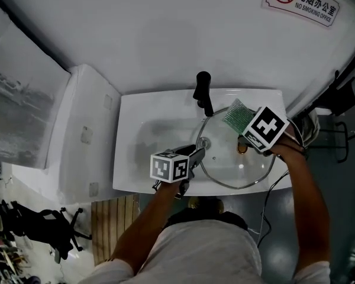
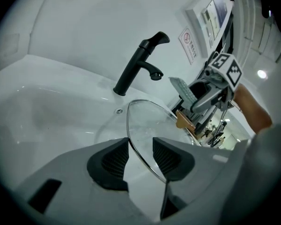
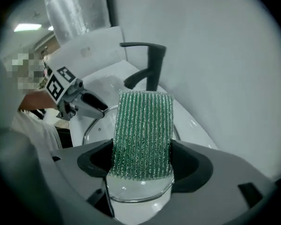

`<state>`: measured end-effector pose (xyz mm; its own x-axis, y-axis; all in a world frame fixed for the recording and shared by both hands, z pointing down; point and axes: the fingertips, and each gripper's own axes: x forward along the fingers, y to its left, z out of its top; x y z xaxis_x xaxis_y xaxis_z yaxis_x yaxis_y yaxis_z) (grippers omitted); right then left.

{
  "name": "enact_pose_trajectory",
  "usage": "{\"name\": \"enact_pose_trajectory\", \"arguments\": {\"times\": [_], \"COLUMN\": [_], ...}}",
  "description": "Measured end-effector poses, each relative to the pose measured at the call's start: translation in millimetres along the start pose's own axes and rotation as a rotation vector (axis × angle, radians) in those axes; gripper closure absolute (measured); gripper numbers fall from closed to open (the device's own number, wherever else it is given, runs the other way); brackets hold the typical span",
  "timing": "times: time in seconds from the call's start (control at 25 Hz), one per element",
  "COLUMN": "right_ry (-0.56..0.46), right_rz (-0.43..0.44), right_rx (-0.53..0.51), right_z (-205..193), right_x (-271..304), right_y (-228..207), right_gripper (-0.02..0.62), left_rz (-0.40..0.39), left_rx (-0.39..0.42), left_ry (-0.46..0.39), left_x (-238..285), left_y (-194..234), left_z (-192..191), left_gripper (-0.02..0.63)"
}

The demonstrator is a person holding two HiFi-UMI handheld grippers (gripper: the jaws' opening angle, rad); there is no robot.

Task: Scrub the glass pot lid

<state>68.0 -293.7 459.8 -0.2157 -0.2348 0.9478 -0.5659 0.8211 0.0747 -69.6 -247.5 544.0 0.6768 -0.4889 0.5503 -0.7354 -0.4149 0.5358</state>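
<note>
The glass pot lid (image 1: 225, 165) with a metal rim lies tilted in the white sink (image 1: 143, 147), its brown knob (image 1: 242, 148) at the middle. My left gripper (image 1: 195, 152) is at the lid's left edge. In the left gripper view the rim (image 2: 139, 150) runs between the pads (image 2: 116, 159) close to the left one, with a gap to the right one, so the gripper (image 2: 140, 156) is open. My right gripper (image 1: 241, 130) is shut on a green scouring pad (image 3: 143, 130), held over the lid's far right edge (image 3: 131, 191).
A black faucet (image 1: 202, 92) stands at the sink's back edge, just behind the lid. A white wall rises behind it with a no-smoking sign (image 1: 302, 3). A white cabinet (image 1: 83, 141) stands left of the sink. Cables (image 1: 310, 126) hang at the right.
</note>
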Motion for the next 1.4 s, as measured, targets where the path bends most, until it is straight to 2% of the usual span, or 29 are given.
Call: {"name": "enact_pose_trajectory", "arguments": {"times": [0.2,0.48,0.72,0.88,1.04,1.16,1.4], "right_ry": [0.034,0.159,0.27,0.271,0.218,0.152,-0.001], "right_rz": [-0.079,-0.148,-0.23,-0.262,-0.247,-0.209,-0.066], "right_rx": [-0.175,-0.273,-0.325,-0.315,-0.276,-0.213,-0.019], "right_z": [10,5,-11,-16,-15,-14,-15], "right_x": [-5,14,36,41,38,33,19], "right_y": [46,83,92,88,85,80,59], "right_gripper": [0.247,0.247,0.247,0.247,0.247,0.247,0.247], "left_rz": [0.0,-0.003,0.002,0.004,0.004,0.001,0.008], "left_rx": [0.0,-0.003,-0.004,-0.007,-0.003,-0.001,0.004], "left_ry": [-0.003,-0.01,-0.014,-0.012,-0.008,-0.005,0.005], "left_x": [0,0,0,-1,0,0,0], "left_y": [0,1,0,0,-1,-1,-1], "left_z": [0,1,0,1,1,1,1], "left_gripper": [0.437,0.437,0.437,0.439,0.44,0.44,0.439]}}
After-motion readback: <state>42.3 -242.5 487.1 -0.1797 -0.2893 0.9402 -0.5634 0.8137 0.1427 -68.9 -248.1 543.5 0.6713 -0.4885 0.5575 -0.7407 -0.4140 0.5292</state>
